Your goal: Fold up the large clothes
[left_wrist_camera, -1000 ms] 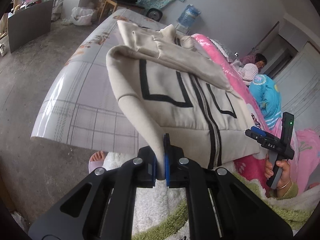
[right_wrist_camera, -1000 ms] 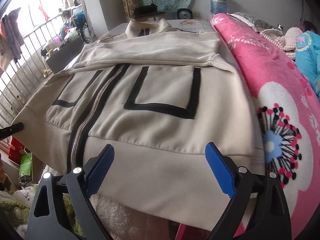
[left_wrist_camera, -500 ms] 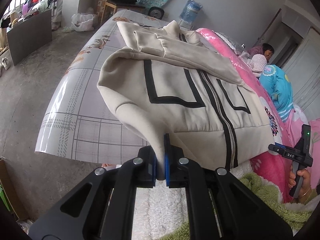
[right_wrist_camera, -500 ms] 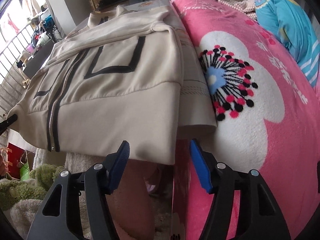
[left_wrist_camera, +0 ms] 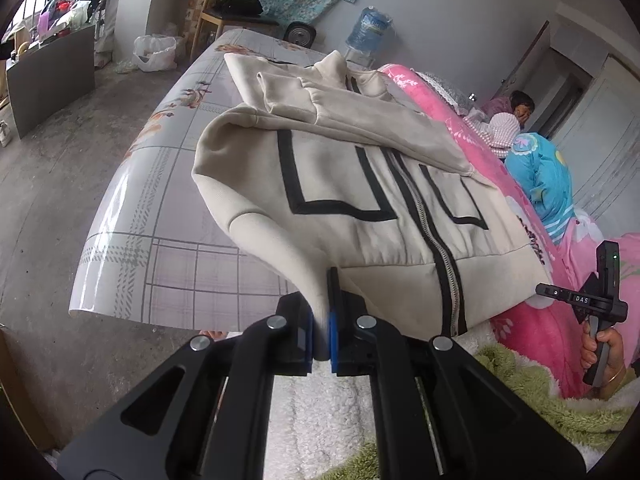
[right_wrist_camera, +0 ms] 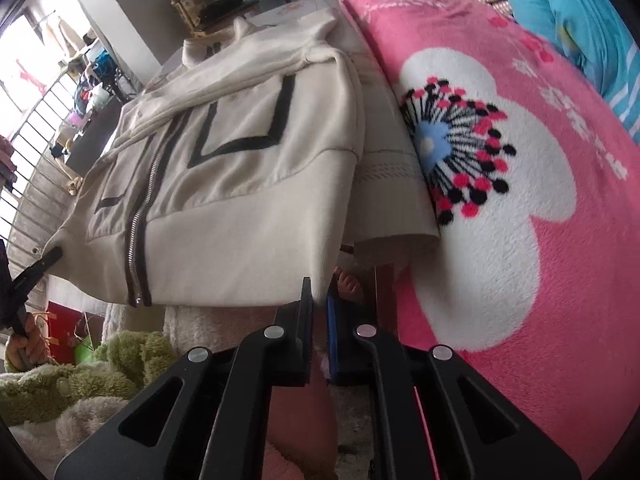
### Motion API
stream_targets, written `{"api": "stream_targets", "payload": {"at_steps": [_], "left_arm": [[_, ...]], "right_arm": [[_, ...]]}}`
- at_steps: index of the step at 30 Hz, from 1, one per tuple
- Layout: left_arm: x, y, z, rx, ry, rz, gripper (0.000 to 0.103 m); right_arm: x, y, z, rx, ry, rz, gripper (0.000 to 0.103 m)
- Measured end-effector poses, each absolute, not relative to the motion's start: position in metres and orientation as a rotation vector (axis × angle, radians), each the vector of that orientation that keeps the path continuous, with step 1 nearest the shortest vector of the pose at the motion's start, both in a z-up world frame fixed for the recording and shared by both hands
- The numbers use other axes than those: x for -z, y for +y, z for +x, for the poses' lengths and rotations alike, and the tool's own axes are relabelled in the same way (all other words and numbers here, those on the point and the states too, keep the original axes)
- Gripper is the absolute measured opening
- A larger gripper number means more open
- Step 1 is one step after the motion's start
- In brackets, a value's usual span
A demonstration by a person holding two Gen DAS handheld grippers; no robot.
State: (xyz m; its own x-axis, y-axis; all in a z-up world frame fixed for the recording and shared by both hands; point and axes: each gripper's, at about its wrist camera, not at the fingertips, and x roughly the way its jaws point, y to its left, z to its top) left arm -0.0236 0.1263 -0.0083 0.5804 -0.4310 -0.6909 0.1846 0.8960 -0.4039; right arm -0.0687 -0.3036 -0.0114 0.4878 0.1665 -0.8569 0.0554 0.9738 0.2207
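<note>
1. Holding the cream zip jacket (left_wrist_camera: 360,208) by its bottom hem, both grippers pinch cloth. The left gripper (left_wrist_camera: 320,332) has its blue pads pressed together on one hem corner. The right gripper (right_wrist_camera: 318,312) has just been closing, and the other hem corner is now squeezed between its pads.
2. The jacket lies flat on the bed, just beside the pink flower blanket (right_wrist_camera: 500,200), with its collar at the far end and its hem hanging over the near edge.
3. The right gripper only has a small bit of the corner. If the person pulls up fast, that corner may slip out and the jacket would drop crooked.
4. The jacket's right edge is touching the pink flower blanket. Lifting could drag the fuzzy blanket along or snag on it.
5. The sleeves are folded loosely across the chest. I think they could slide off when the hem goes up, and the fold would get messy.
6. If one hand lifts higher than the other, the zip line would tilt and the halves would not match.
7. Counting: one jacket, one zip, two black pocket outlines, two grippers, one pink flower blanket, one blue water bottle (left_wrist_camera: 370,30) far behind the jacket.
</note>
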Motion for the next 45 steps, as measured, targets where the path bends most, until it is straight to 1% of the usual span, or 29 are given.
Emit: {"api": "stream_targets", "payload": {"at_steps": [4,10,14,18,20,21,22,23,24,25,27,29,31,33,37,41,44,45], "left_arm": [[-0.008,0.127,-0.013,0.387,0.833,-0.331,0.005],[-0.016,0.139,0.03,0.375,0.796,-0.423,0.005],[-0.019,0.154,0.065,0.364,0.794,-0.497,0.005],[-0.005,0.166,0.107,0.348,0.835,-0.588,0.006],[0.005,0.17,0.127,0.333,0.855,-0.631,0.01],[0.011,0.172,0.137,0.334,0.868,-0.663,0.011],[0.016,0.175,0.145,0.338,0.88,-0.694,0.018],[0.021,0.178,0.149,0.325,0.882,-0.713,0.023],[0.024,0.18,0.152,0.301,0.88,-0.721,0.032],[0.024,0.184,0.151,0.278,0.87,-0.721,0.038],[0.023,0.19,0.144,0.27,0.851,-0.723,0.041],[0.019,0.196,0.133,0.264,0.842,-0.704,0.046],[0.017,0.199,0.12,0.24,0.849,-0.654,0.053],[0.02,0.197,0.108,0.213,0.877,-0.603,0.056],[0.04,0.187,0.097,0.154,0.971,-0.528,0.057],[0.045,0.185,0.094,0.137,0.947,-0.501,0.057],[0.046,0.182,0.097,0.117,0.934,-0.507,0.053],[0.046,0.18,0.099,0.102,0.93,-0.49,0.047]], "right_arm": [[-0.019,-0.301,-0.055,-0.105,0.969,0.238,0.006],[-0.039,-0.314,0.0,-0.139,0.855,0.356,0.006],[-0.041,-0.322,0.042,-0.136,0.817,0.405,0.006],[-0.032,-0.331,0.088,-0.119,0.793,0.473,0.006],[-0.021,-0.336,0.107,-0.098,0.797,0.512,0.006],[-0.013,-0.34,0.115,-0.089,0.798,0.538,0.008],[-0.007,-0.342,0.122,-0.076,0.802,0.547,0.014],[-0.001,-0.342,0.126,-0.053,0.812,0.535,0.018],[0.004,-0.343,0.129,-0.017,0.829,0.516,0.028],[0.008,-0.344,0.128,0.005,0.84,0.509,0.038],[0.011,-0.348,0.121,-0.004,0.839,0.517,0.044],[0.012,-0.351,0.108,0.002,0.847,0.498,0.049],[0.013,-0.354,0.094,0.007,0.861,0.471,0.057],[0.018,-0.354,0.081,0.015,0.892,0.444,0.061],[0.031,-0.347,0.065,0.029,0.958,0.357,0.061],[0.032,-0.337,0.061,0.036,0.955,0.281,0.061],[0.031,-0.332,0.063,0.022,0.939,0.261,0.061],[0.032,-0.331,0.065,0.025,0.935,0.247,0.061]]}}
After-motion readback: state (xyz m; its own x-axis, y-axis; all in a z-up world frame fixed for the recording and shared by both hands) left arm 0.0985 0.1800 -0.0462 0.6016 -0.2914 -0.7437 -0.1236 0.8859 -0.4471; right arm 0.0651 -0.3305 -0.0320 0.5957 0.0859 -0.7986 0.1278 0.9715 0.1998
